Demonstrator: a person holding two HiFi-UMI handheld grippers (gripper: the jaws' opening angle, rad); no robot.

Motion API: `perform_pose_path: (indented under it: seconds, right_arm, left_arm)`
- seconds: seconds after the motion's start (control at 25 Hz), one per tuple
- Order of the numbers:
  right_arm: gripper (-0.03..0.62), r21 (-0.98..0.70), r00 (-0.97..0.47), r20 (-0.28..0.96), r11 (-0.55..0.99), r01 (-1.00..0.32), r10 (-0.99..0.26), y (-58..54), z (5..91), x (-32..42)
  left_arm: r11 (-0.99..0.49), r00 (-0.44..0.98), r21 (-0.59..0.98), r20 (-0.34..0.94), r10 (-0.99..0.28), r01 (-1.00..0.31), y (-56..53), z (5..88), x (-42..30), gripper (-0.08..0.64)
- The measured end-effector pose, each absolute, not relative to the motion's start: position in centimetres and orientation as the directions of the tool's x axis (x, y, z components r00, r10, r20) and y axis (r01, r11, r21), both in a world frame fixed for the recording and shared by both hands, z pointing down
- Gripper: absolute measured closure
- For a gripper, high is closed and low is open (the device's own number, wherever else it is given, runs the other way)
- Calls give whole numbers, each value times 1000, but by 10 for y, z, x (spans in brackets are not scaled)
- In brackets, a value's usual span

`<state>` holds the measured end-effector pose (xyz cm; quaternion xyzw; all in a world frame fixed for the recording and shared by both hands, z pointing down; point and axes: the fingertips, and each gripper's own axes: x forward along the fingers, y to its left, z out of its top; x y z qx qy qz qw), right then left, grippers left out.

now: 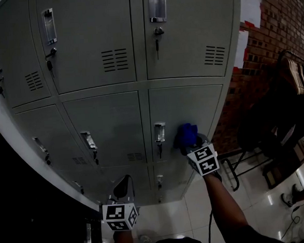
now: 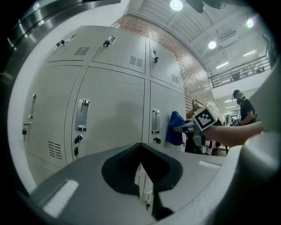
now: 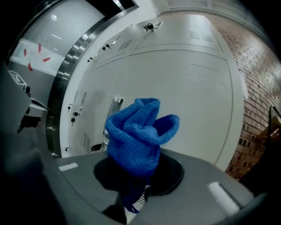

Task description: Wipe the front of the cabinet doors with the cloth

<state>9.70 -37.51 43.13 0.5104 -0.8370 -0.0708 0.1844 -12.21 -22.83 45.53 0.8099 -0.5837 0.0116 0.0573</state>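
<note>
Cloth [image 3: 139, 132]: blue, bunched into a wad and clamped in your right gripper [image 3: 141, 176]. Most of the wad stands proud of the jaws. It sits at the middle-row door [image 1: 185, 108] nearest the right edge of the cabinet [image 1: 115, 121], just beside that door's handle [image 1: 159, 132], on the handle's right. No view shows whether it actually touches the panel; at most it touches lightly.

Left gripper [image 2: 141, 151]: jaws together with nothing between them, held low near the cabinet's bottom edge, well apart from the cloth.

Judgement: wiping of this door is under way or about to begin.

Risks:
- The wad looks pinched by its lower end only. A hard sideways drag across the panel could pull it out of the jaws.
- If you sweep left, the loose folds may catch on the handle or on the key [image 1: 159, 150] hanging below it. A snag would tug the cloth free.
- If you press too lightly, only the tip of the wad meets the metal and patches go unwiped.
- If you press too hard, the jaw tips rather than the cloth may scrape the paint.
</note>
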Motion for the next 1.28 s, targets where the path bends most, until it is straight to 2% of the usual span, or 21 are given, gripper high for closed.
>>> perform_pose_path:
  seconds: [0.4, 0.6, 0.72, 1.04, 1.28]
  right_arm:
    - [515, 321, -248, 256, 324, -890, -934, -383, 436, 191]
    - [515, 266, -228, 242, 291, -919, -943, -381, 437, 210]
    - [515, 239, -277, 228, 330, -913, -933, -371, 439, 189]
    - [515, 226, -452, 253, 506, -832, -856, -357, 461, 81]
    - [515, 250, -510, 277, 574, -780, -814, -362, 468, 28]
  left_arm:
    - [-332, 338, 74, 92, -936, -940, -226, 457, -107, 543]
    - [-331, 336, 71, 93, -937, -941, -222, 457, -107, 543]
    - [-331, 336, 71, 99, -936, -941, -220, 460, -108, 543]
    - [-303, 309, 75, 94, -946, -950, -215, 459, -121, 543]
    - [-272, 279, 81, 92, -956, -959, -210, 460, -137, 543]
